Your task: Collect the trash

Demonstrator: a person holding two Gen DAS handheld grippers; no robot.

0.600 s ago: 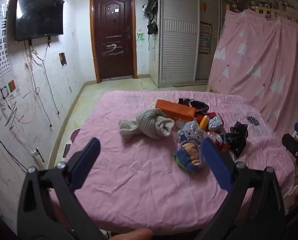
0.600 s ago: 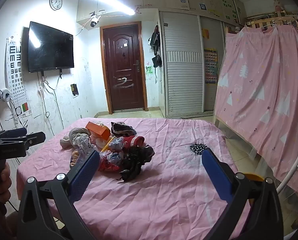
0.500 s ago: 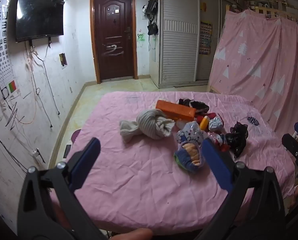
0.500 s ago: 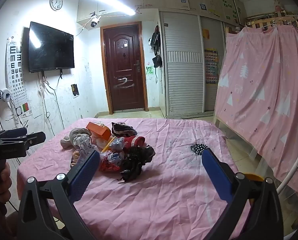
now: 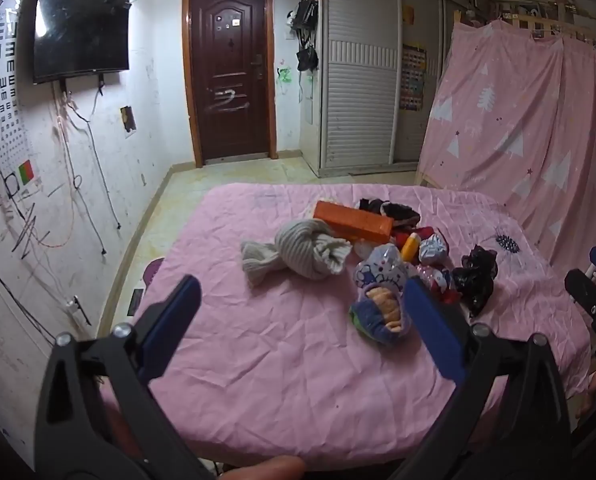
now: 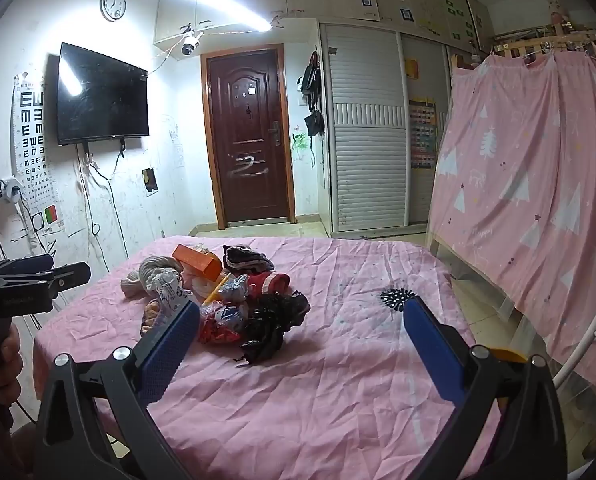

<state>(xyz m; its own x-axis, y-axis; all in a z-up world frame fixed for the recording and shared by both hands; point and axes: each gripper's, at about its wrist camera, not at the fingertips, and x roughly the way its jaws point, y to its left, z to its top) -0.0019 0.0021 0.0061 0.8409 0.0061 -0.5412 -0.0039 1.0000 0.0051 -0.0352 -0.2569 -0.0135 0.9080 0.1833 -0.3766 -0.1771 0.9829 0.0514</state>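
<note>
Hovering wide open and empty, left gripper (image 5: 298,308) and right gripper (image 6: 300,328) face the trash pile (image 6: 234,300) on the pink table (image 6: 338,380).

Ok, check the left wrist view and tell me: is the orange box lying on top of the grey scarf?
No, the orange box lies on the pink sheet just behind the grey scarf, not on it.

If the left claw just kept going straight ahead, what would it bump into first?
Probably the pink sheet on the table, short of the grey knitted bundle. The left claw is open, empty and tilted downward. Depth is hard to judge here.
</note>
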